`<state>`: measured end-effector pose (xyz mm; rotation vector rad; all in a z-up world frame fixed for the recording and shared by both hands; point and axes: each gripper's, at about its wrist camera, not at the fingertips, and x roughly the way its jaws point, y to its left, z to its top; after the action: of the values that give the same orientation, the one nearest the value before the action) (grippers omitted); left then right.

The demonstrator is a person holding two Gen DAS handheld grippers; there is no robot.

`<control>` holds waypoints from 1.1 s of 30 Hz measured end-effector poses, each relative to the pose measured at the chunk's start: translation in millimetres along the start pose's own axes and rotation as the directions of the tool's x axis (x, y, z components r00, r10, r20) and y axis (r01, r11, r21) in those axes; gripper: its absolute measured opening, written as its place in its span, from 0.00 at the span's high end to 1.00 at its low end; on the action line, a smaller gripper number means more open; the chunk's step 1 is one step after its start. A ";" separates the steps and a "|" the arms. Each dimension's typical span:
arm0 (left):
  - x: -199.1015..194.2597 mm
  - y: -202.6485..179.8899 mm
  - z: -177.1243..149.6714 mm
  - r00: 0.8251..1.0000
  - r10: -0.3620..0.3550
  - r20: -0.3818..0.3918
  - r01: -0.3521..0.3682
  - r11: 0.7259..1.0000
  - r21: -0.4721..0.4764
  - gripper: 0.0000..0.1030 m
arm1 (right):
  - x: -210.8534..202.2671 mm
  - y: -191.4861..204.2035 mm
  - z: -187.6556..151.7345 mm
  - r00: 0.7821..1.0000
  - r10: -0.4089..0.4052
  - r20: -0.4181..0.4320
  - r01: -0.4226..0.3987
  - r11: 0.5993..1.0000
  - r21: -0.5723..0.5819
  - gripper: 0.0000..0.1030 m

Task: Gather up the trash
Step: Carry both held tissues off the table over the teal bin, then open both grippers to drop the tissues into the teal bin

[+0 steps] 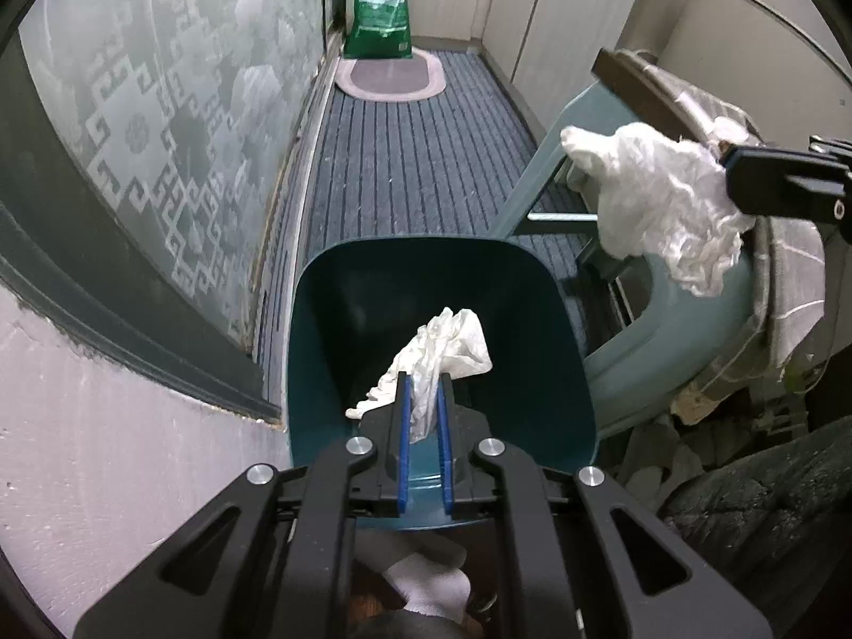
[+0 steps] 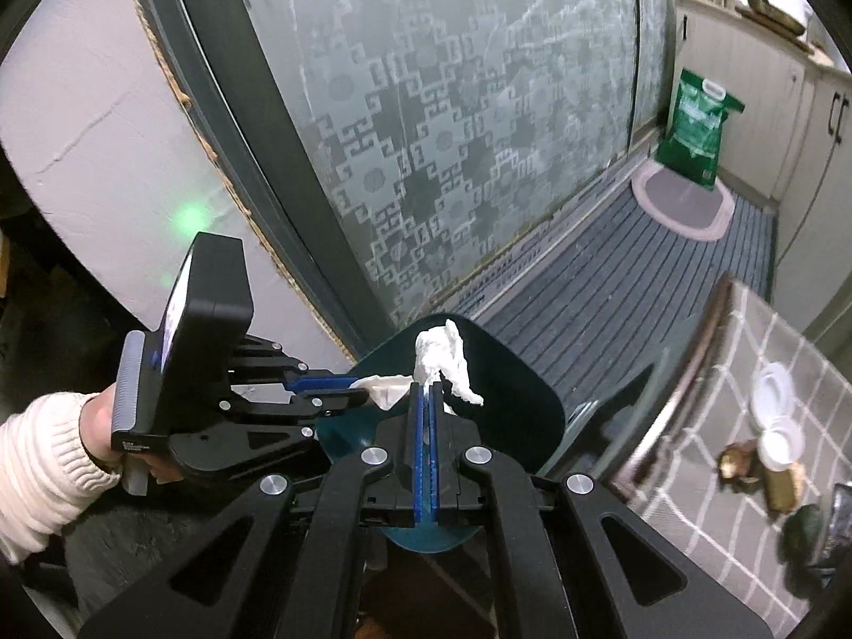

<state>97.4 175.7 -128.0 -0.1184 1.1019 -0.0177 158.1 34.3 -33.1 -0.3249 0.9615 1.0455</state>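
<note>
Tissue pinched in left tongs, over bin

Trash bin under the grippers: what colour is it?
Dark teal trash bin, plain, no pattern; clearest in the left wrist view.

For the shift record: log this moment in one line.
left gripper: shut on tissue above teal bin | right gripper: shut on crumpled tissue above bin
</note>
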 end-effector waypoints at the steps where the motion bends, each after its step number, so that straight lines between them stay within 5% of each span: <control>1: 2.1 1.2 -0.2 1.000 0.004 -0.007 -0.004 1.000 0.001 0.89 | 7.6 0.3 0.0 1.000 -0.006 -0.020 0.006 1.000 0.006 0.99; 8: 4.6 8.8 -5.7 0.999 0.032 -0.022 -0.032 0.999 0.000 0.77 | 55.0 -2.9 -4.0 0.992 -0.028 -0.121 0.033 0.998 0.045 0.99; 19: -37.2 12.5 -10.0 0.994 0.061 0.096 -0.060 0.998 -0.020 0.78 | 111.5 -5.3 -14.4 0.973 -0.023 -0.229 0.039 0.997 0.069 0.99; 33: -97.5 4.5 -3.8 0.964 0.074 0.255 -0.070 0.997 -0.023 0.87 | 152.2 9.1 -25.4 0.946 -0.042 -0.322 0.053 0.998 0.027 0.98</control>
<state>49.7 187.0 -43.5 -0.0899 0.8472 0.0686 161.4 111.2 -167.1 -0.4978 1.2569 0.9463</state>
